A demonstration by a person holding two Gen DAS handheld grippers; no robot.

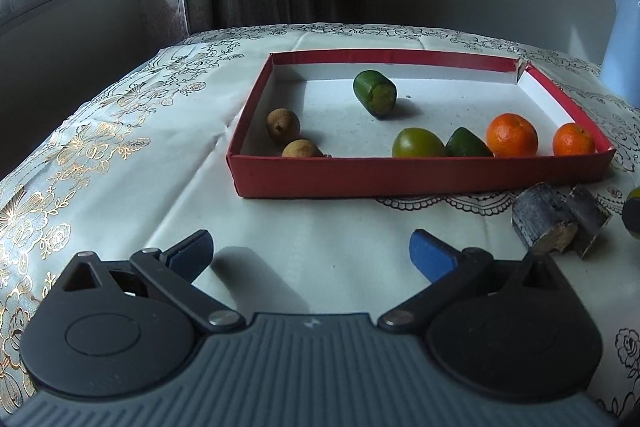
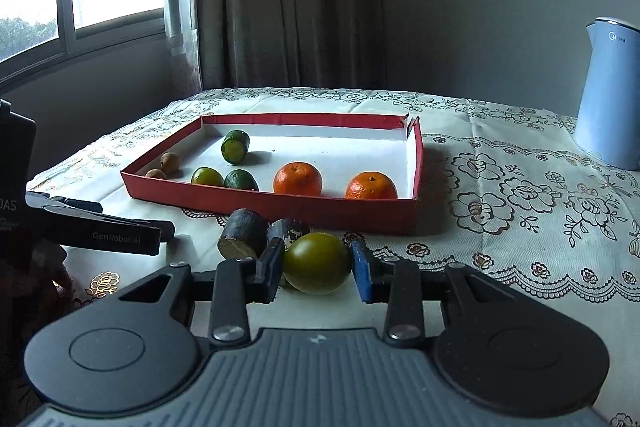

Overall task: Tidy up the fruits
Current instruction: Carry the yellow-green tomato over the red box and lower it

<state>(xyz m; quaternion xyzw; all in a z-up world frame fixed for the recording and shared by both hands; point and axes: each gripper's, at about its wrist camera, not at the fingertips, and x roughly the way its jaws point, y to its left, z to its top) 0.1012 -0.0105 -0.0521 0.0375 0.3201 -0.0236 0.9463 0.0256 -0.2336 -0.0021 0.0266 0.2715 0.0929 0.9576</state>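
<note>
My right gripper [image 2: 318, 263] is shut on a round olive-green fruit [image 2: 316, 261], just in front of the red tray's near wall [image 2: 280, 205]. Two dark cut fruit pieces [image 2: 242, 233] [image 2: 291, 227] lie on the cloth beside its left finger. The tray [image 1: 400, 177] holds a green cut piece [image 1: 375, 93], two brown fruits [image 1: 283, 125] [image 1: 301, 149], a green round fruit [image 1: 417, 143], a dark green one [image 1: 466, 143] and two oranges [image 1: 512, 134] [image 1: 573, 139]. My left gripper [image 1: 312, 249] stands open and empty over the cloth before the tray.
A pale blue kettle [image 2: 610, 95] stands at the back right of the table. The flowered tablecloth [image 1: 120, 131] falls off at the left edge toward the window wall and curtain. The left gripper's side [image 2: 120, 233] shows low at the left in the right wrist view.
</note>
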